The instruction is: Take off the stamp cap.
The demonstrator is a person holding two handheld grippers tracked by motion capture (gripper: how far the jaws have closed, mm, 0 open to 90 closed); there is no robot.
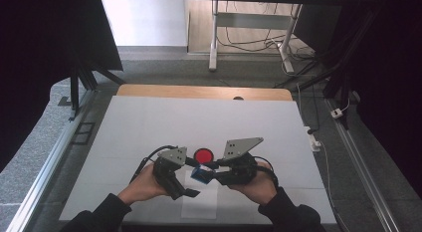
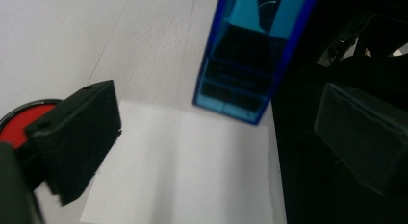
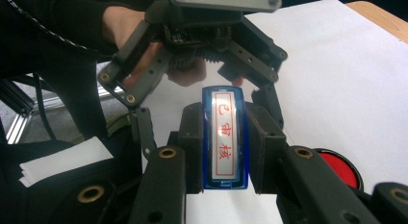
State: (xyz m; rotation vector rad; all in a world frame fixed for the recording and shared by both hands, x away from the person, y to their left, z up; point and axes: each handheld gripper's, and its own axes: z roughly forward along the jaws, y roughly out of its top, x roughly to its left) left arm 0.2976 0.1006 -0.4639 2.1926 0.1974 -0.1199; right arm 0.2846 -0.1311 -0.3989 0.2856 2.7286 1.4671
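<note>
Stamp (image 3: 224, 137) | white sheet (image 1: 149, 127) on wooden table (image 1: 199, 91) | grey floor (image 1: 164, 67)

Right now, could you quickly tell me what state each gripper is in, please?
Left gripper: open, jaws spread apart, holding nothing.
Right gripper: shut on the blue stamp, one pad on each side.

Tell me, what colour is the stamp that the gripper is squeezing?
The stamp is see-through blue, with red characters on its white label. The right gripper view shows it best.
</note>
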